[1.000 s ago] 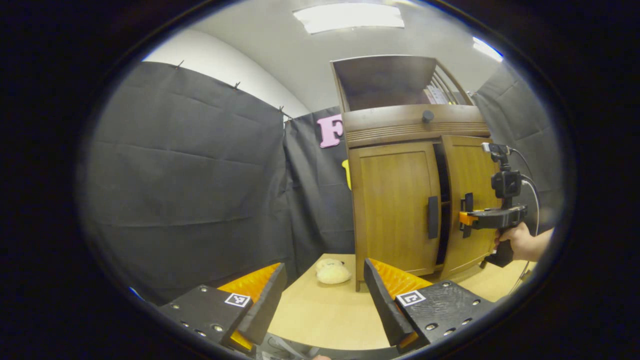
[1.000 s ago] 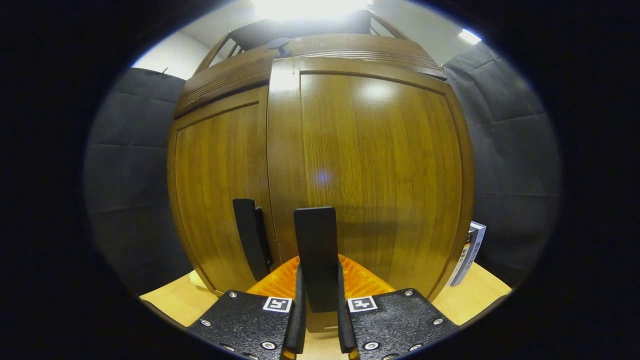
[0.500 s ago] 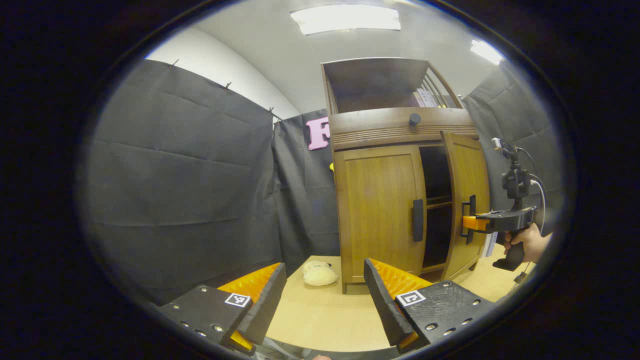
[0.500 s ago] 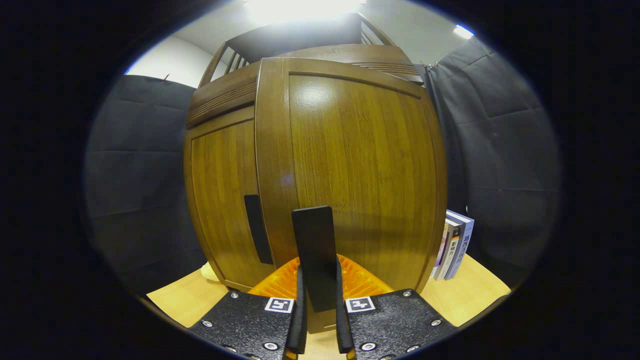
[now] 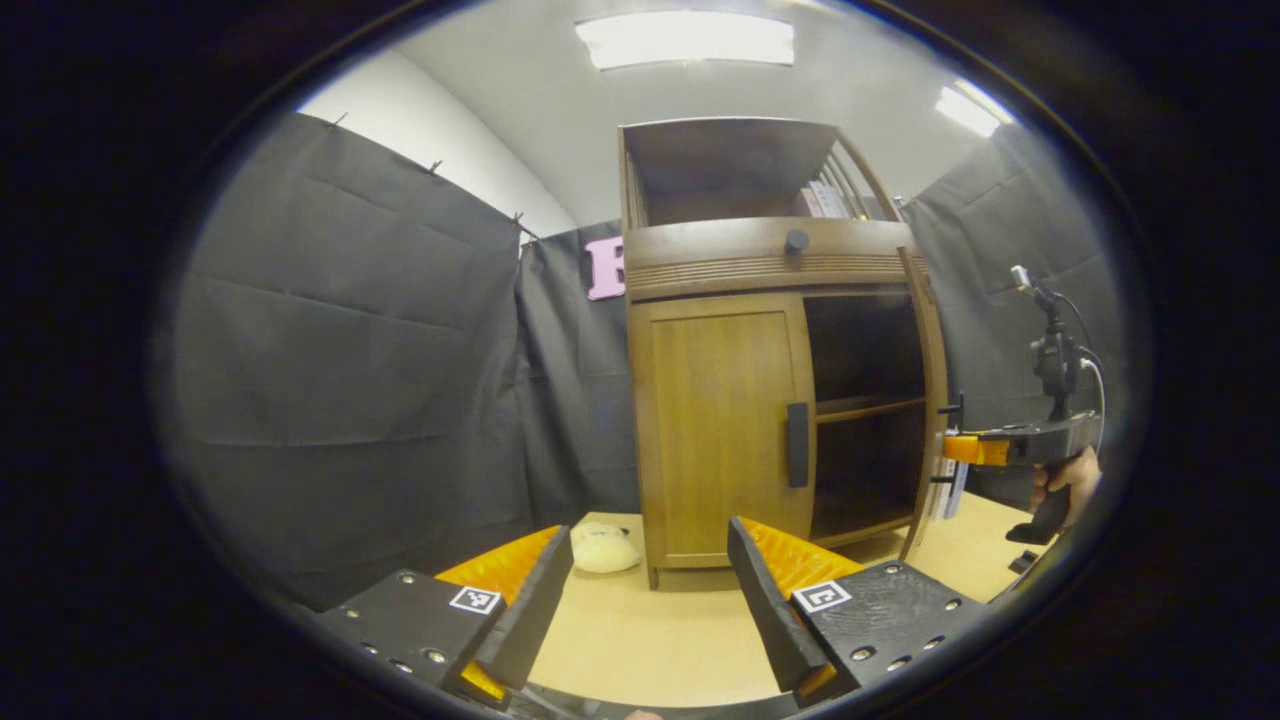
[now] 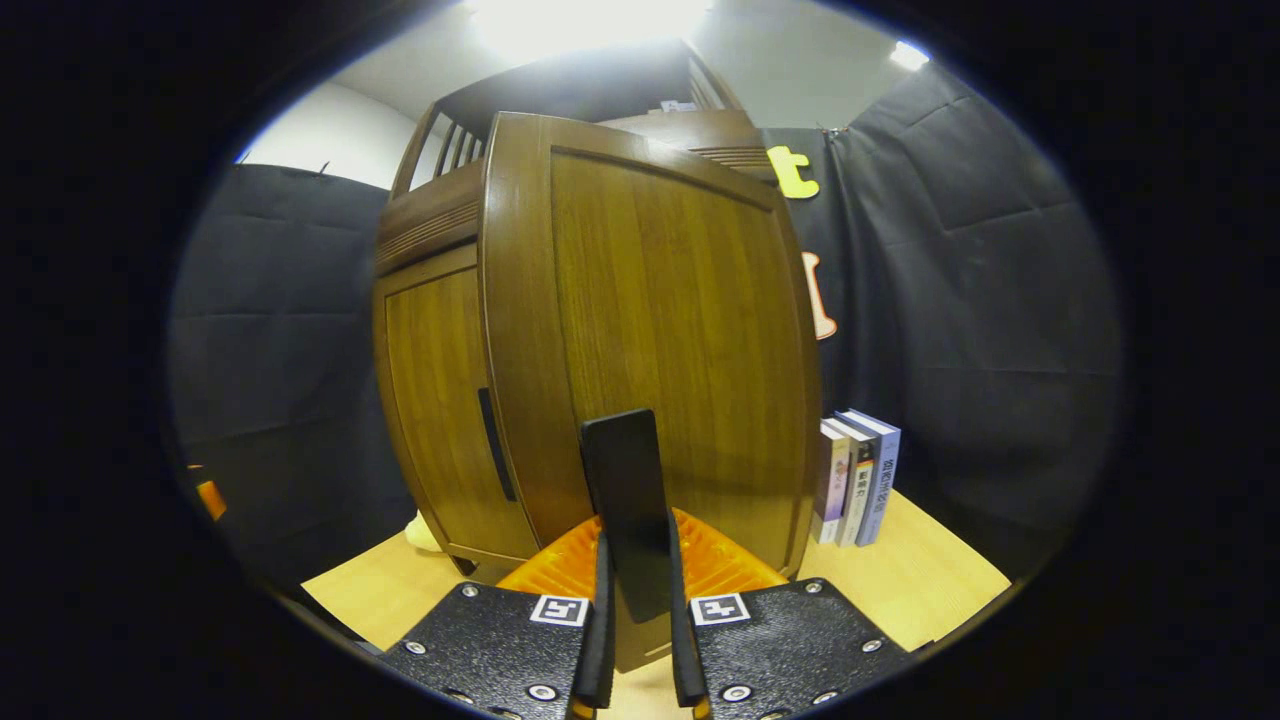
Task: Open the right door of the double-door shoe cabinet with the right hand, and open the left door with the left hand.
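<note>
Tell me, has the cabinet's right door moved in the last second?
Yes. The right door has swung further outward from the closed left door, exposing the shelf, with the right tongs clamped on its handle.

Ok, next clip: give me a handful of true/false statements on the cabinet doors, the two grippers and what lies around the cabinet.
1. The right door is swung open. True.
2. The left door is open too. False: it sits closed, its handle untouched.
3. The right gripper is shut on the right door's handle. True.
4. The left gripper holds the left door's handle. False: its jaws are open and short of the cabinet.
5. Books stand on the table beside the cabinet. True.
6. A shoe fills the lower shelf. False: the open side looks dark, with no shoe to be made out.
</note>
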Motion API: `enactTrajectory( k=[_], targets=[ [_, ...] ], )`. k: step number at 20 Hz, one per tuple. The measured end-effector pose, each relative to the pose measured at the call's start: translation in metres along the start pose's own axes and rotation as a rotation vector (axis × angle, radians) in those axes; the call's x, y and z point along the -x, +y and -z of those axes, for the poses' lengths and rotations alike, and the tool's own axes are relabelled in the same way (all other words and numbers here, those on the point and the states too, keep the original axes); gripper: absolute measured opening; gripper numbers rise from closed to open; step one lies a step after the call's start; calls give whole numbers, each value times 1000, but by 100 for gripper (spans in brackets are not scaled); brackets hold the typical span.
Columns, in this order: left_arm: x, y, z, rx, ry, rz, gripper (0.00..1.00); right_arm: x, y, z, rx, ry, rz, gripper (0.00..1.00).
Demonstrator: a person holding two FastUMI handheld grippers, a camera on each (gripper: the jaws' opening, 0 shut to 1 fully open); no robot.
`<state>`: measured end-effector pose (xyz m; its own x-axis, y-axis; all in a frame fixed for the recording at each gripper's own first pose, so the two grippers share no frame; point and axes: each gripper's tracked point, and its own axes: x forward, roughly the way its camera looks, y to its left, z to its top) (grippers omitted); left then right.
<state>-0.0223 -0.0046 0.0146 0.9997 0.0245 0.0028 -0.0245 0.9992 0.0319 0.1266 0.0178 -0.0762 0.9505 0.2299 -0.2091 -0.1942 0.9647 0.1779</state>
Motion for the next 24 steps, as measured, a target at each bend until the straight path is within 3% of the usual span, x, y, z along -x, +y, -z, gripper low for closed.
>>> enactTrajectory(
  k=[5,9,11,12,17,18,21,22,24],
  targets=[
    [1,-5,4,18,-8,70,95,29,-39,-2,1,-1,69,23],
    [3,-9,5,30,-2,121,95,44,-66,-3,-6,-10,126,16],
    [3,-10,5,29,-1,140,84,47,-74,-3,-12,-1,130,16],
    [3,-11,4,32,0,150,94,48,-78,-3,-12,3,139,16],
    [4,-13,2,42,-3,201,84,61,-109,1,1,21,221,16],
    [3,-14,7,47,1,211,95,67,-117,-2,8,18,242,17],
    [-1,-17,17,69,22,234,95,82,-132,-5,-3,17,281,21],
    [-2,-17,17,74,25,242,84,86,-138,-7,-4,15,297,22],
    [-5,-19,22,81,33,263,84,95,-152,-10,6,5,343,24]
  ],
)
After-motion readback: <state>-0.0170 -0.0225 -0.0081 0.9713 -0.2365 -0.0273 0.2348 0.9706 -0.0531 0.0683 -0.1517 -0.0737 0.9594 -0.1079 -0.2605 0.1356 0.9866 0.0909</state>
